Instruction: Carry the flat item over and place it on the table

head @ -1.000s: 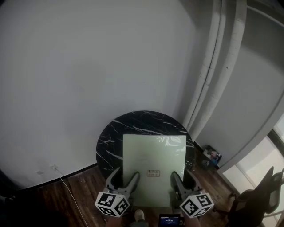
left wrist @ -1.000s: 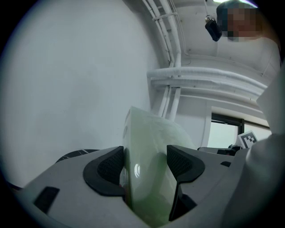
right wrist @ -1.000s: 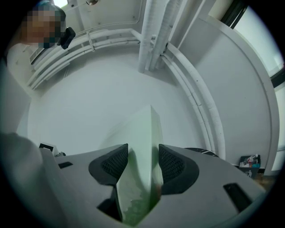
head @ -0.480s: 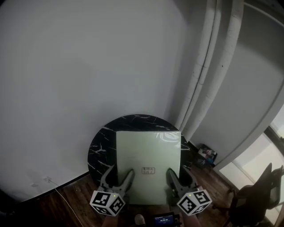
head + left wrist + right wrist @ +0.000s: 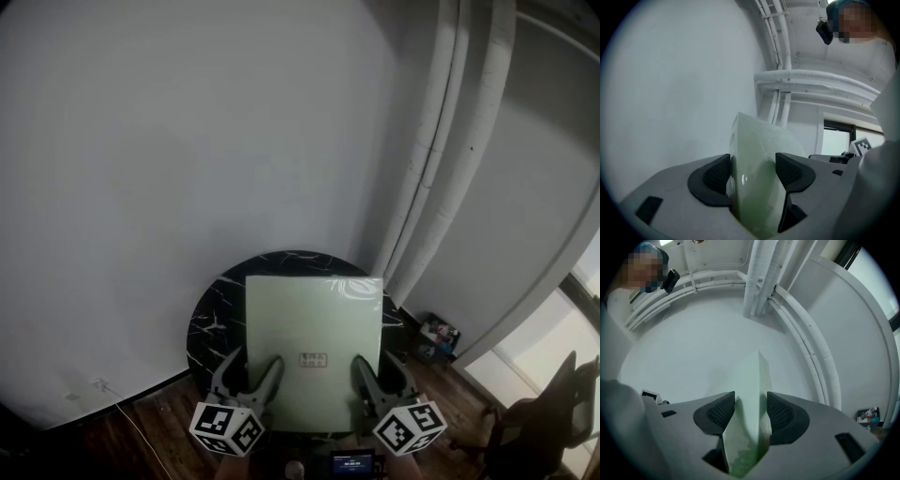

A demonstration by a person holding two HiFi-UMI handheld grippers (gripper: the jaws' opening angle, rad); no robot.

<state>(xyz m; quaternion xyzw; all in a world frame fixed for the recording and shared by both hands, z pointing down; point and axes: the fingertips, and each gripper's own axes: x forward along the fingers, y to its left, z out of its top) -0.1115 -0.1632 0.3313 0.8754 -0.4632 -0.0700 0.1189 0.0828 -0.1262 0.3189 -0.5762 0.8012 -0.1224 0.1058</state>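
Observation:
A flat pale-green board point(image 5: 313, 330) with a small label near its front edge is held level above a round black marble table point(image 5: 214, 307). My left gripper point(image 5: 251, 377) is shut on the board's near left edge, and my right gripper point(image 5: 367, 377) is shut on its near right edge. In the left gripper view the green board point(image 5: 757, 176) fills the gap between the dark pads point(image 5: 717, 174). In the right gripper view the board point(image 5: 749, 404) stands edge-on between the pads point(image 5: 779, 414). Whether the board touches the table I cannot tell.
A white wall point(image 5: 187, 141) rises behind the table. White pipes point(image 5: 445, 141) run down at the right. A small box of items point(image 5: 437, 335) lies on the wooden floor point(image 5: 155, 422) beside the table. A dark chair point(image 5: 544, 422) stands at the far right.
The board and both grippers have moved forward over the table in the first half second, then stayed nearly still. The grip has not changed.

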